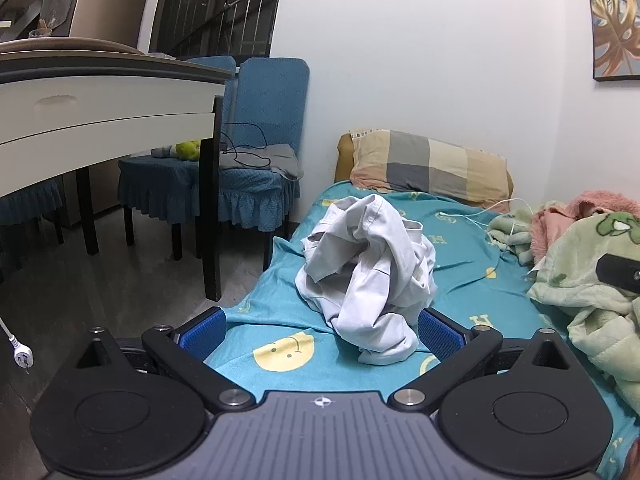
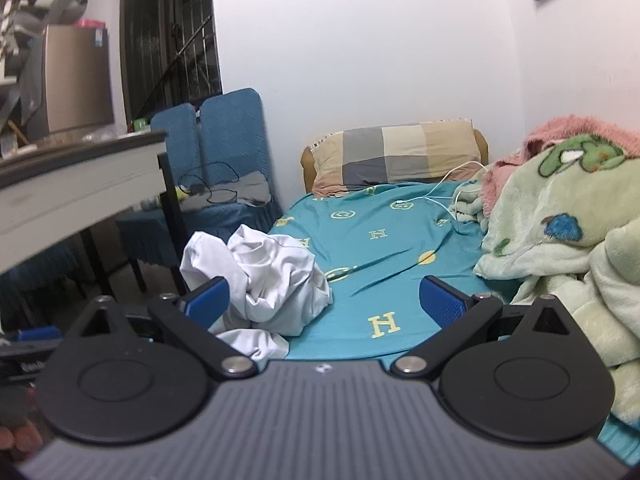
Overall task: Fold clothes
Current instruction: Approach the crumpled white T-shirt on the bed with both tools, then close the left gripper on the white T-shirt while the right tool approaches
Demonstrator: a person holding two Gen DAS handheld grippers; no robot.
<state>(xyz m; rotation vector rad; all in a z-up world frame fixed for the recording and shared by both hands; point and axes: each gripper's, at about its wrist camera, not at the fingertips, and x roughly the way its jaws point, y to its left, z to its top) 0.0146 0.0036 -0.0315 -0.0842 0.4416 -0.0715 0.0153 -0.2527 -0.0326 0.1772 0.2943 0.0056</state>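
A crumpled white garment [image 1: 372, 268] lies in a heap on the teal bed sheet [image 1: 460, 264]. My left gripper [image 1: 322, 334] is open, its blue pads just short of the heap's near edge, with nothing between them. In the right wrist view the same white garment [image 2: 264, 280] sits left of centre on the sheet [image 2: 384, 248]. My right gripper [image 2: 324, 304] is open too; its left pad [image 2: 210, 300] overlaps the heap's near side, and whether it touches cannot be told. Part of the other gripper [image 1: 618, 276] shows at the right edge of the left wrist view.
A checked pillow [image 1: 432, 166] lies at the bed's head by the white wall. A green and pink blanket pile [image 2: 560, 240] fills the bed's right side, with a white cable [image 2: 444, 188] beside it. Left of the bed stand blue-covered chairs [image 1: 256, 160] and a white table [image 1: 100, 104].
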